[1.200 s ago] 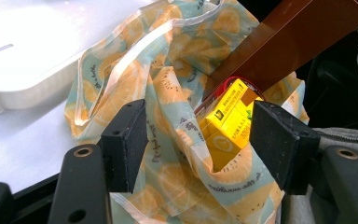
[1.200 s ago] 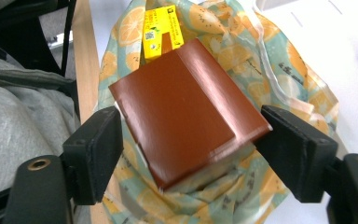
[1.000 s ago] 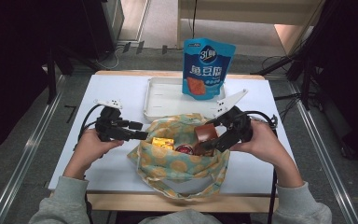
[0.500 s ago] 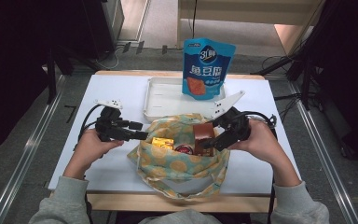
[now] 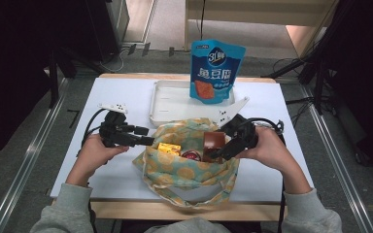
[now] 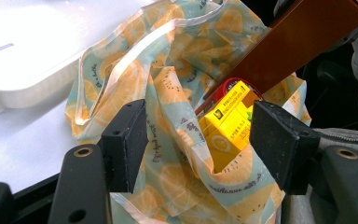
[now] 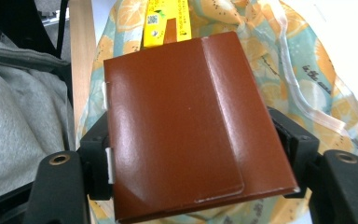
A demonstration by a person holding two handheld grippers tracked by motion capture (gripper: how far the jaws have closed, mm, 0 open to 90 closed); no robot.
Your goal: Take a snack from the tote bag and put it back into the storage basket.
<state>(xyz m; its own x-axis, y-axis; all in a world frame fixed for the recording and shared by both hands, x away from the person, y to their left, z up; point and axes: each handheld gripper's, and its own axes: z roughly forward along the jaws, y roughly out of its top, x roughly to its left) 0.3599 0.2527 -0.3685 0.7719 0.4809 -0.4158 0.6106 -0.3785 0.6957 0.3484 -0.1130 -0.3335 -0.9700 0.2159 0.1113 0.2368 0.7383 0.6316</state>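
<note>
Not much is changed from a second ago: both hands are kept where they were, and the brown box (image 5: 214, 141) is tipped a touch further over the mouth of the fabric bag (image 5: 189, 167).

Room-wise, the bag is parked at the near edge of the tabletop (image 5: 121, 92), with its handle loop hung over that edge. The white tray (image 5: 172, 99) is found just behind the bag, with a blue snack pouch (image 5: 214, 71) stood up in it. Bare tabletop is left to the far left and right.

The brown box is pinched across its sides by the right hand-held gripper (image 7: 191, 154), right above the bag's opening, where a yellow carton (image 6: 228, 119) and a red-rimmed item (image 5: 191, 155) are already tucked in. The left hand-held gripper (image 6: 200, 140) is kept spread wide at the bag's left rim, with the cloth bunched between its jaws but not squeezed.
</note>
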